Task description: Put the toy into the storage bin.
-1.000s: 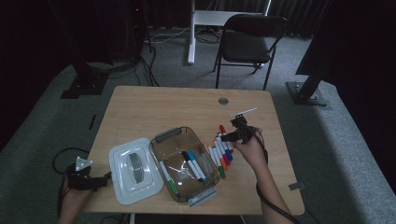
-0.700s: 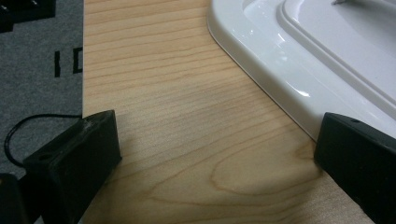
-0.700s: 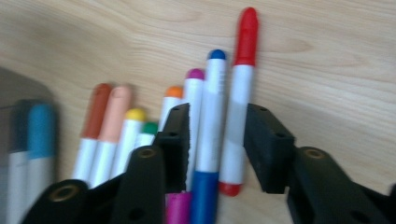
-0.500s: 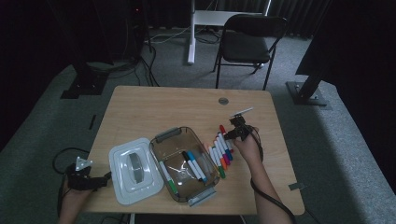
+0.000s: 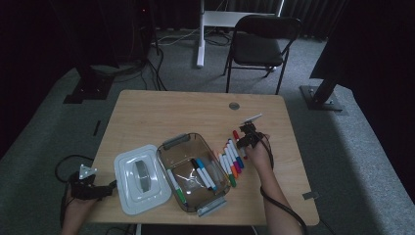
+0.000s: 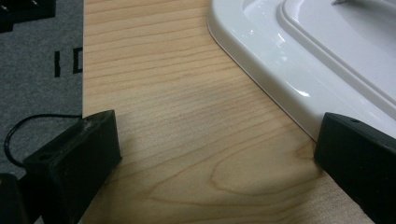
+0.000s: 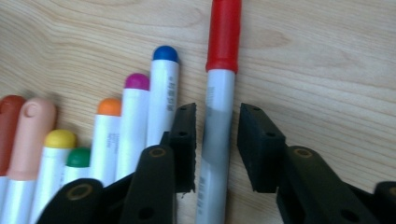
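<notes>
Where black blocky jaws flank it, smooth cylindrical red-capped marker [image 7: 219, 126] on grained wood.

A dim studio or lab space, probably set up for recording, is indicated: a wooden table [image 5: 147, 115] stands on grey carpet [image 5: 44, 122], ringed by dark curtains [image 5: 313, 10], a folding chair [image 5: 259, 46], floor cables [image 5: 151, 63] and stand bases [image 5: 323, 95].

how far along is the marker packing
Done: lid lies off beside the clear box, which already holds about four markers. In hand: the right gripper straddles the red marker, its fingers just closing, small gaps still showing. Left: the row of markers on the table. The left gripper waits open by the lid.
</notes>
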